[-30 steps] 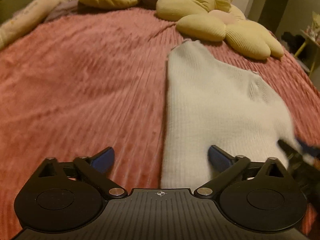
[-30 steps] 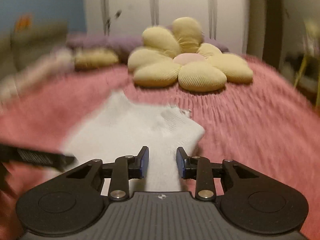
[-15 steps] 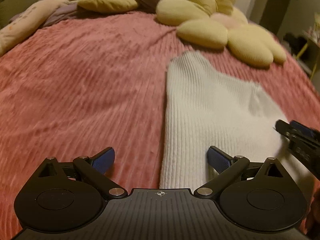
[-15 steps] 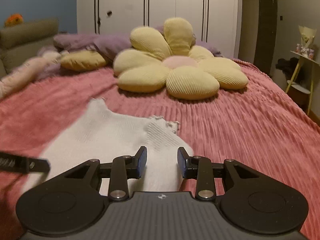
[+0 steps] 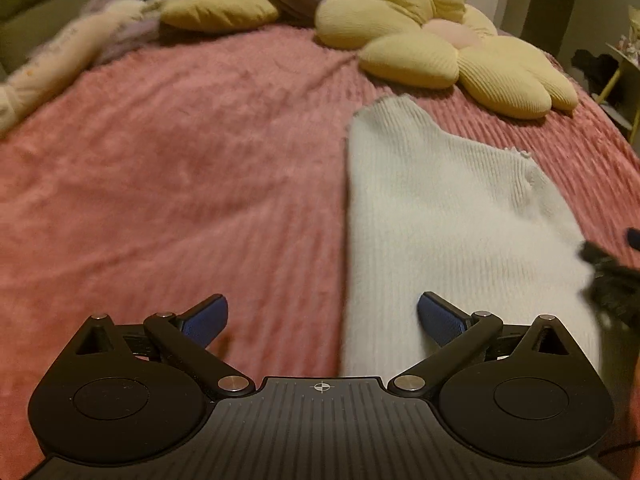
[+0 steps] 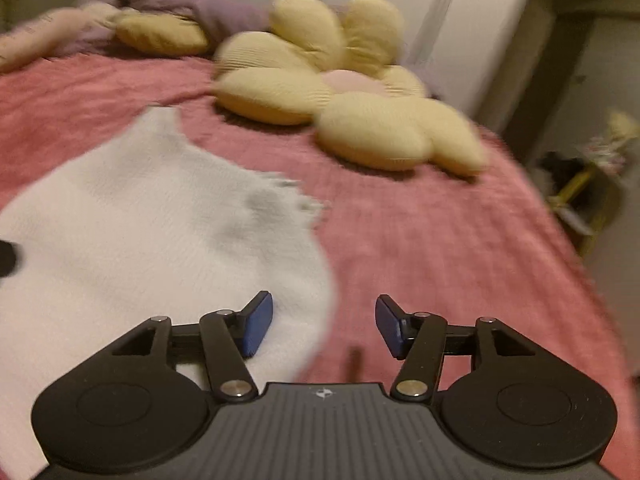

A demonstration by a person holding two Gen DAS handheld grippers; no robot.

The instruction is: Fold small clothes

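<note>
A white ribbed knit garment (image 5: 444, 216) lies flat on the pink bedspread (image 5: 180, 184); it also shows in the right wrist view (image 6: 152, 224). My left gripper (image 5: 322, 318) is wide open and empty over the garment's near left edge. My right gripper (image 6: 324, 326) is open and empty over the garment's near right edge; the bedspread (image 6: 440, 240) lies to its right. The right gripper's tip shows blurred at the right edge of the left wrist view (image 5: 612, 276).
A yellow flower-shaped cushion (image 5: 444, 44) lies at the head of the bed, also in the right wrist view (image 6: 344, 92). Yellow and purple pillows (image 5: 224, 4) lie at the back left. A small yellow side table (image 6: 580, 200) stands right of the bed.
My right gripper has opened wider and swung right along the garment's near right edge. My left gripper stays wide open and has shifted only slightly.
</note>
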